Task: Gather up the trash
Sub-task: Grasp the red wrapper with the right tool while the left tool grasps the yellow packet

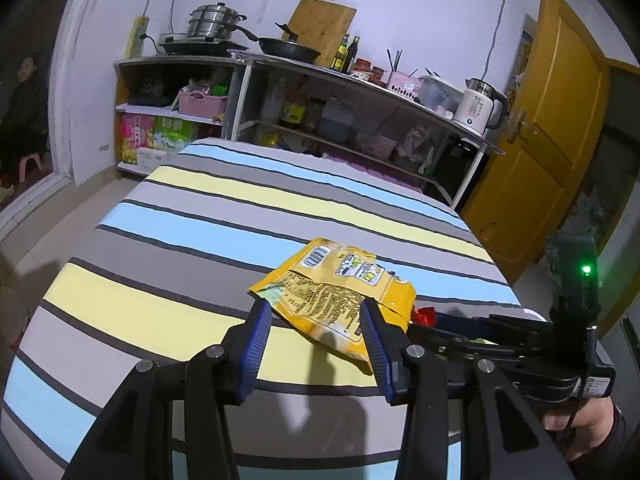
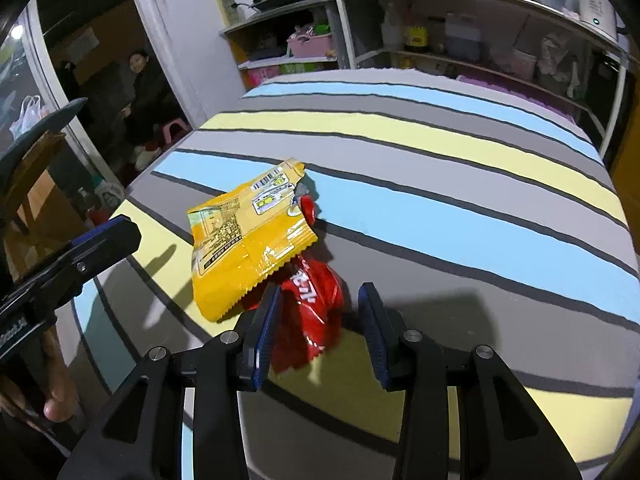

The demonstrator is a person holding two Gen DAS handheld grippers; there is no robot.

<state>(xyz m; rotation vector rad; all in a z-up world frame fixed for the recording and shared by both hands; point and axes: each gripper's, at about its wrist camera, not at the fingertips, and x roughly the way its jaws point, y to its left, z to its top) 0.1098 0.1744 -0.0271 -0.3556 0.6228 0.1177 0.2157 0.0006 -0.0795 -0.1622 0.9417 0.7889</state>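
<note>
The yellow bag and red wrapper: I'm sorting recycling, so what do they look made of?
Yellow bag: seemingly thin plastic film, glossy; glare streaks, a crimped zigzag edge and printed labels suggest it. Red wrapper: likely plastic or foil-lined film, shiny and crinkled with bright highlights. Which of these it is, the look leaves open.

yellow packet (image 2: 240, 248): barcode and dense small print, unreadable | red wrapper (image 2: 312, 296): white characters, illegible | no other text readable
</note>
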